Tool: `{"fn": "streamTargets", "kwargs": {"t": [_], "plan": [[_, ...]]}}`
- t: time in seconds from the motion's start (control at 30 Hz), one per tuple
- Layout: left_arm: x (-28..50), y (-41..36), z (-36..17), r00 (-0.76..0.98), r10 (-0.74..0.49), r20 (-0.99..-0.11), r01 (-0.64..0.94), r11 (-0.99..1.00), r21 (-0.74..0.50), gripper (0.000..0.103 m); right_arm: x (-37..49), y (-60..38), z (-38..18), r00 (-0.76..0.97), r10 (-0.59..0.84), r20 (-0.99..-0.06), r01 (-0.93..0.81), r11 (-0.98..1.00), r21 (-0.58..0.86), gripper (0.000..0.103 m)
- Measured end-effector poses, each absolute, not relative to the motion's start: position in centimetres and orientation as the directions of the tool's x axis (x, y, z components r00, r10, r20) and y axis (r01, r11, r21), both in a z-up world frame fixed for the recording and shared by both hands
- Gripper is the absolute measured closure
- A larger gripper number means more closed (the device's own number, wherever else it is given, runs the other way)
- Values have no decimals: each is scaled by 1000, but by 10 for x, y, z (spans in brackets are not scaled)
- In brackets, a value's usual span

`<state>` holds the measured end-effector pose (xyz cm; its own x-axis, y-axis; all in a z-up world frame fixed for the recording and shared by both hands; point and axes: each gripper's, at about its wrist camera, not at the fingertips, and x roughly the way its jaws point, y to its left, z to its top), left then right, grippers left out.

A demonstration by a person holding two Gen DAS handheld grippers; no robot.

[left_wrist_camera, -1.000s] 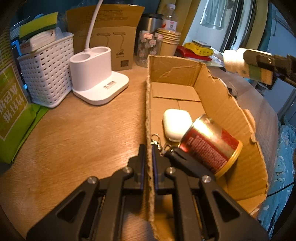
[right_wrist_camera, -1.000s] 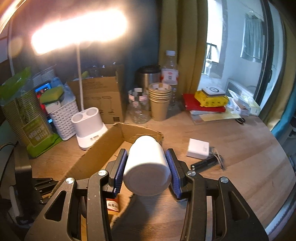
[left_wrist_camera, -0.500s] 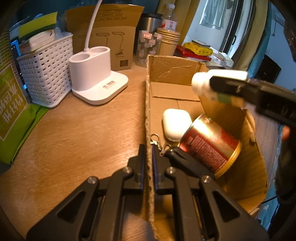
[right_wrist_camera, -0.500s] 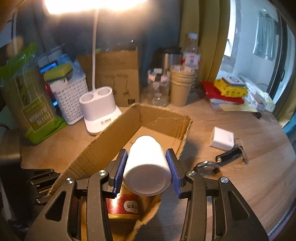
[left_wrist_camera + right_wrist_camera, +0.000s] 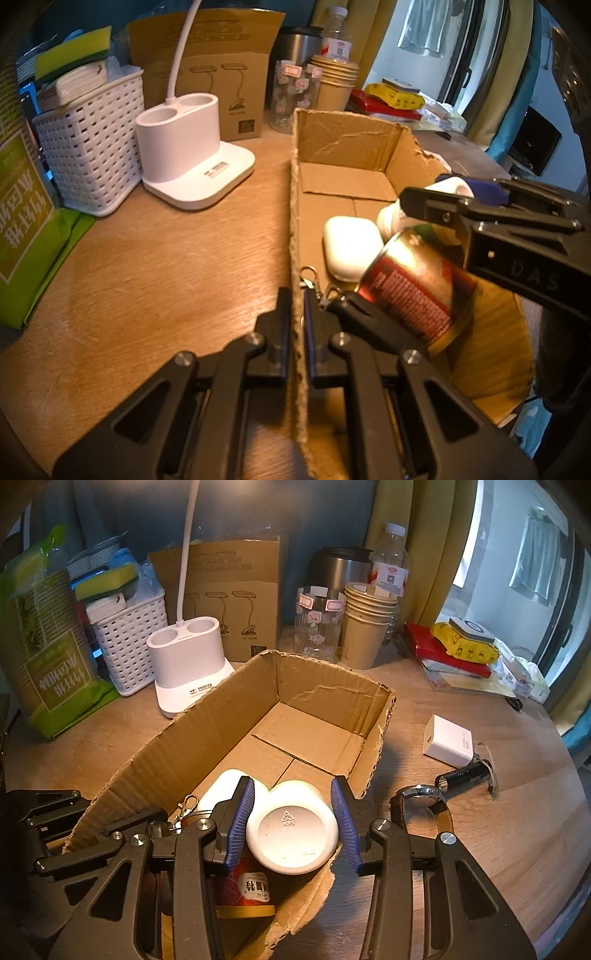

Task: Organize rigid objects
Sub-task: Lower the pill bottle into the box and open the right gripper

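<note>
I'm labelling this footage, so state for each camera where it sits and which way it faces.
Left wrist: sits on the left gripper, looking forward and down along the cardboard box; its own fingers pinch the box wall, and the right gripper shows at right.
Right wrist: sits on the right gripper, looking down into the box; its own fingers clamp a white bottle, with the left gripper at the lower left.
Shared: the box, the bottle, the red can, the white lamp base.
</note>
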<state>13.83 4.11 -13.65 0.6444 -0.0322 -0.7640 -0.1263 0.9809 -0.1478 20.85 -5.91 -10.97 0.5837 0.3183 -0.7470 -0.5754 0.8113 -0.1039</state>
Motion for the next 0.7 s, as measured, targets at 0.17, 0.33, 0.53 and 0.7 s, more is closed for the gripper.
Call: {"fn": "streamTargets", "kwargs": {"t": [0.17, 0.33, 0.53, 0.7], "plan": [[138, 41, -137, 644, -32, -764, -126, 981, -147, 95, 206, -61, -106, 575, 337, -746, -588, 804, -90, 50], [139, 41, -137, 644, -30, -764, -127, 981, -145, 95, 201, -63, -99, 580, 354, -734, -596, 799, -85, 44], [140, 44, -138, 644, -25, -765, -128, 982, -140, 95, 196, -71, -84, 604, 371, -705, -587, 806, -79, 43], [140, 45, -138, 643, -22, -765, -130, 982, -137, 95, 196, -84, -73, 631, 375, -679, -563, 823, -68, 42]]}}
